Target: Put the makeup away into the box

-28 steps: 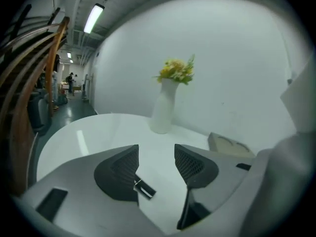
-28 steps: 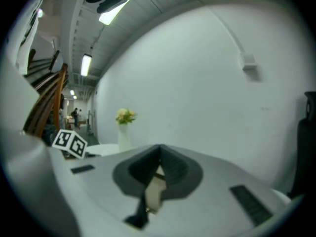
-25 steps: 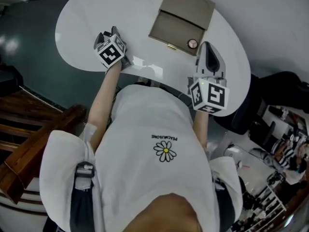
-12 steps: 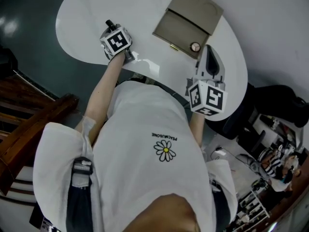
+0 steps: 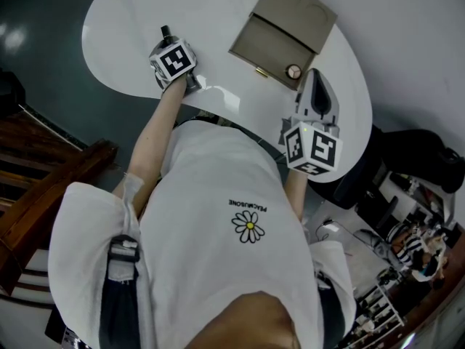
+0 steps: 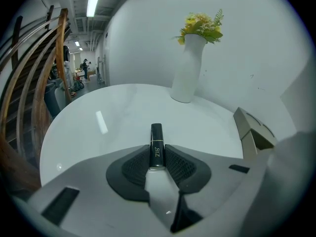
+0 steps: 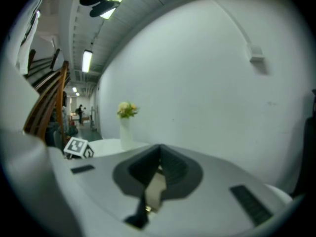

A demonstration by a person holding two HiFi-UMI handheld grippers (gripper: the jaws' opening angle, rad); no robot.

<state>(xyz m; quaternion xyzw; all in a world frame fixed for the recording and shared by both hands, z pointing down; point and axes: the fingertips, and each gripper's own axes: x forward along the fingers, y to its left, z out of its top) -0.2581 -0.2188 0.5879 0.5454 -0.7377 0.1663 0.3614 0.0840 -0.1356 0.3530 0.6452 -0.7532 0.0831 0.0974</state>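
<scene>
One lipstick (image 6: 156,144) gripped, not put away yet.
My left claw (image 6: 157,158) has just been closing and now pinches it; beige box (image 5: 285,29) at two o'clock; right claw (image 7: 159,165) pressed together, empty.

White table (image 5: 123,27): glossy, rounded top, next to a white wall (image 6: 256,58).
White vase (image 6: 188,68): upright at the table's far edge, near the wall, holding yellow flowers (image 6: 201,22).
Wooden stair railing (image 6: 47,78): curved, left of the table.
Ceiling strip light (image 6: 94,0): lit.
Floor (image 5: 36,86): dark teal.
White T-shirt (image 5: 218,267): daisy print (image 5: 249,227) on the chest.
</scene>
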